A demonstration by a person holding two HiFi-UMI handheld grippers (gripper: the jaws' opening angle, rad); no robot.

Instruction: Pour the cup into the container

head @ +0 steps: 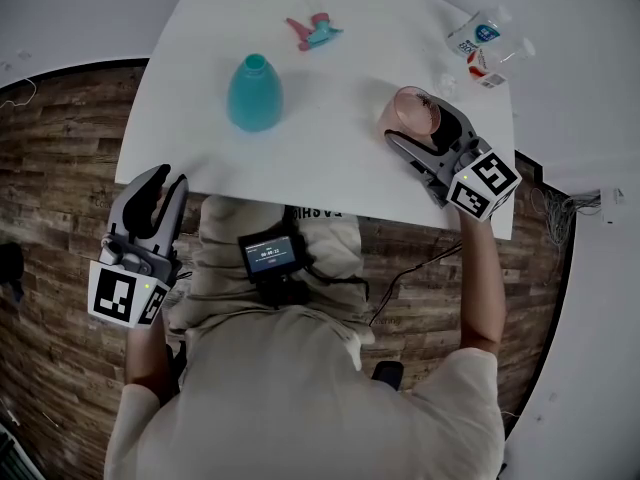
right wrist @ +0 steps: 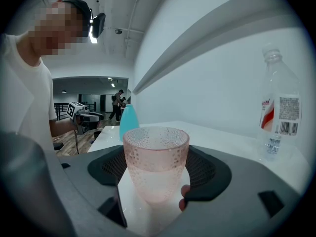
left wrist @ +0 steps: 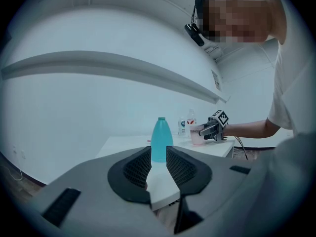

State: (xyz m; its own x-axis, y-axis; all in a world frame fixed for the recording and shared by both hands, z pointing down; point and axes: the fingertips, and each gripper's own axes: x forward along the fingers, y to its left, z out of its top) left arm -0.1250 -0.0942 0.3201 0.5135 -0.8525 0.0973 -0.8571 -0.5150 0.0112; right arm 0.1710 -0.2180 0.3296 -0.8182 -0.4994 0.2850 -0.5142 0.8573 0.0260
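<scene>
Right gripper (right wrist: 157,157) clasps the half-full pink cup (right wrist: 155,174) — left gripper (left wrist: 158,154) gapes empty

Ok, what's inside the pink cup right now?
The pink dimpled glass cup holds pale liquid to roughly half height. Its dimpled wall blurs everything below the surface, so anything lying at the bottom cannot be seen.

Grey left gripper (head: 165,180) and right gripper (head: 420,124), black-and-white marker cubes (head: 487,181); seemingly white T-shirt (head: 300,398).
</scene>
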